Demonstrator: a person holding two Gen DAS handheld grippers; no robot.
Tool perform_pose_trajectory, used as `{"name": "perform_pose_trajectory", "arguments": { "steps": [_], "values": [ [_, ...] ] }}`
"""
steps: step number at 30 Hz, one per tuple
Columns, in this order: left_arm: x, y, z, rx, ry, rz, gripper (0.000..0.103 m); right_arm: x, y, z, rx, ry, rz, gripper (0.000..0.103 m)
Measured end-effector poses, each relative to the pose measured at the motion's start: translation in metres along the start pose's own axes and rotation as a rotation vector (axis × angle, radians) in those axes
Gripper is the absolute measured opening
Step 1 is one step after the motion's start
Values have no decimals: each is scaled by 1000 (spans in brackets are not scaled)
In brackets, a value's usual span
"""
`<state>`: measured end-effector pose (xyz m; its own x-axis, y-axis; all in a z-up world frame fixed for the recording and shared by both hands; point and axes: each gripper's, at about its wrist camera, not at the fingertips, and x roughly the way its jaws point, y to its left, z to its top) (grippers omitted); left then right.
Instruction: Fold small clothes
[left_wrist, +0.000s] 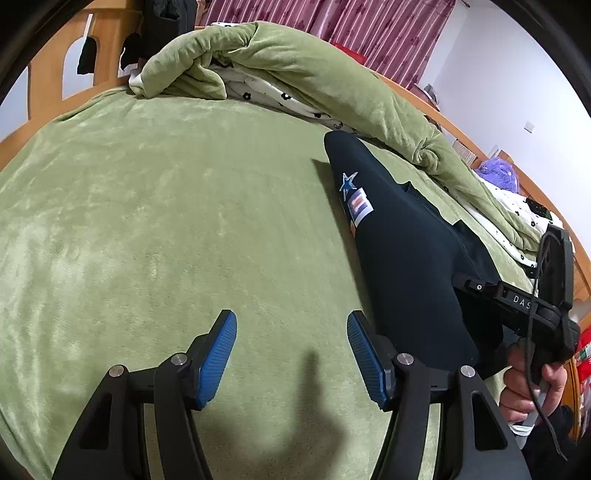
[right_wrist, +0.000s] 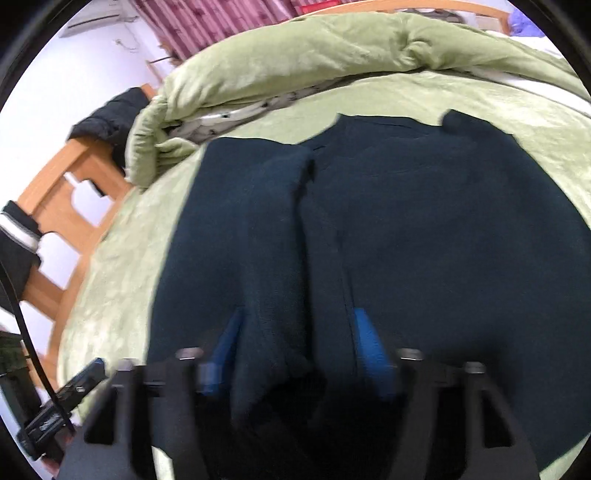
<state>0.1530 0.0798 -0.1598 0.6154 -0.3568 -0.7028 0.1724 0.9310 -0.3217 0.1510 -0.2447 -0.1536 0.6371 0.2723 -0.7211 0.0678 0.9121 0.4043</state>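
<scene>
Nearest the lens, the right tongs (right_wrist: 295, 354) straddle a bunched ridge of the dark trousers (right_wrist: 369, 221), blue pads parted on either side of it; the view is blurred, but the pads seem not to be pressing the cloth, likely a release after laying a fold. The trousers lie flat and lengthwise on the bed (left_wrist: 166, 221), soft dark knit with a star patch (left_wrist: 348, 184) near one end. The left tongs (left_wrist: 291, 354) hang apart and empty over the fuzzy green sheet beside them, a rumpled green quilt (left_wrist: 295, 62) heaped beyond.
</scene>
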Motion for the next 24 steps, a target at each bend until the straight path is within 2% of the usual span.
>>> {"name": "perform_pose_trajectory", "arguments": {
  "steps": [1, 2, 4, 7, 11, 14, 17, 18, 20, 24],
  "values": [
    [0, -1, 0, 1, 0, -2, 60, 1, 1, 1, -4, 9, 22, 31],
    [0, -4, 0, 6, -2, -4, 60, -1, 3, 2, -17, -1, 25, 16],
    [0, -10, -1, 19, -7, -7, 60, -9, 11, 6, -83, -39, 57, 15],
    [-1, -21, -6, 40, -6, -4, 60, -28, 26, 12, -174, -120, 46, 14],
    [-3, -36, -10, 71, 1, 6, 60, -61, 37, 22, -229, -192, 44, 13],
    [-4, -44, -13, 88, 1, 7, 60, -96, 32, 21, -290, -283, -26, 13],
    [-3, -50, -16, 100, 7, 7, 60, -135, 1, 16, -294, -364, -127, 13],
    [-2, -52, -17, 101, 11, 4, 60, -142, -14, 15, -278, -367, -168, 13],
    [0, -55, -17, 100, 18, -4, 60, -143, -56, 13, -199, -295, -259, 13],
    [3, -64, -19, 98, 30, -22, 60, -119, -115, -6, -85, -95, -291, 19]
  ]
}}
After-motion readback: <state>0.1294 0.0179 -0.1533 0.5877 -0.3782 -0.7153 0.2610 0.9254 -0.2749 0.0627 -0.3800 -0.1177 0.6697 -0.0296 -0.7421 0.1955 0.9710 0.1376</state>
